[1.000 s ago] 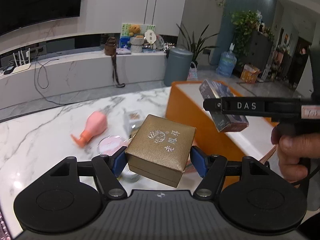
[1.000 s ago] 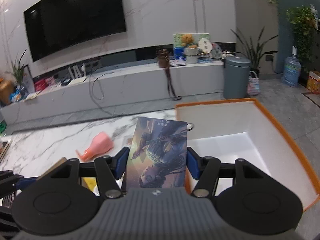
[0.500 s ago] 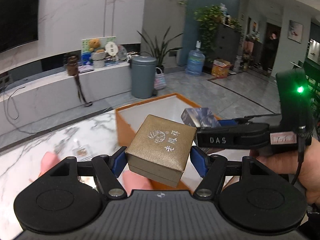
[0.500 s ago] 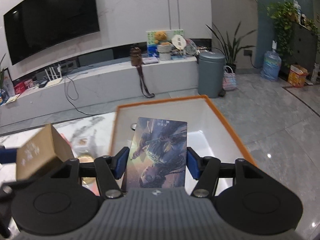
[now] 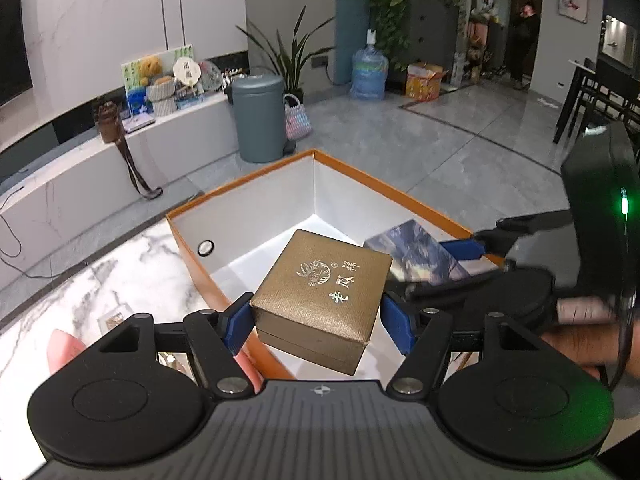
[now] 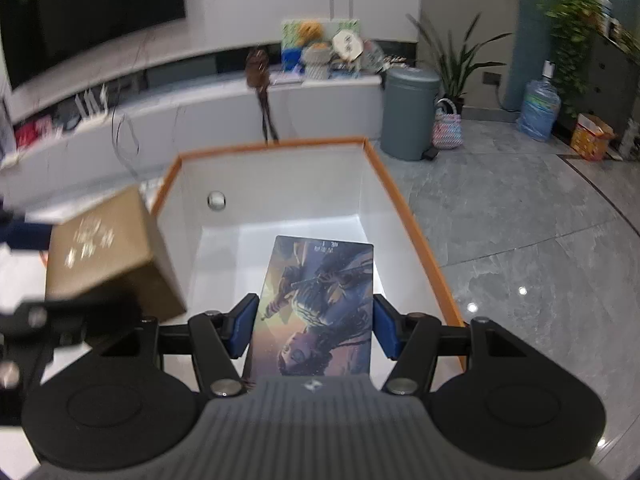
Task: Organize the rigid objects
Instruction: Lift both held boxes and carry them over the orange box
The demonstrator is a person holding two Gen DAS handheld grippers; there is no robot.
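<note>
From the left wrist camera we see our left gripper (image 5: pixel 316 316) clenched on a gold box (image 5: pixel 322 296), its blue fingers (image 5: pixel 236 322) pressing both sides. The box is tilted, one corner pointing toward us, and hangs in the air over the near edge of an open orange bin (image 5: pixel 240 194) with white inner walls. The bin stands on the marble table (image 5: pixel 104 276), and its floor is bare where we can see it. A pink bottle (image 5: pixel 66 350) lies on the table at near left, mostly hidden behind the gripper. To the right, our right gripper (image 5: pixel 460 258) comes in from the side over the bin's right rim, holding a blue printed box (image 5: pixel 416 256); a hand (image 5: pixel 580 336) grips its handle.

From the right wrist camera we see the right gripper (image 6: pixel 316 324) closed on the blue box (image 6: pixel 316 304), fingers (image 6: pixel 386 332) tight against its long sides, printed face up. It hangs over the near part of the bin (image 6: pixel 412 236), clear of the white floor. At left the gold box (image 6: pixel 108 256), blurred, hangs in the left gripper at the bin's left rim, partly over the table (image 6: pixel 24 272). Whether it touches the rim we cannot tell.
</note>
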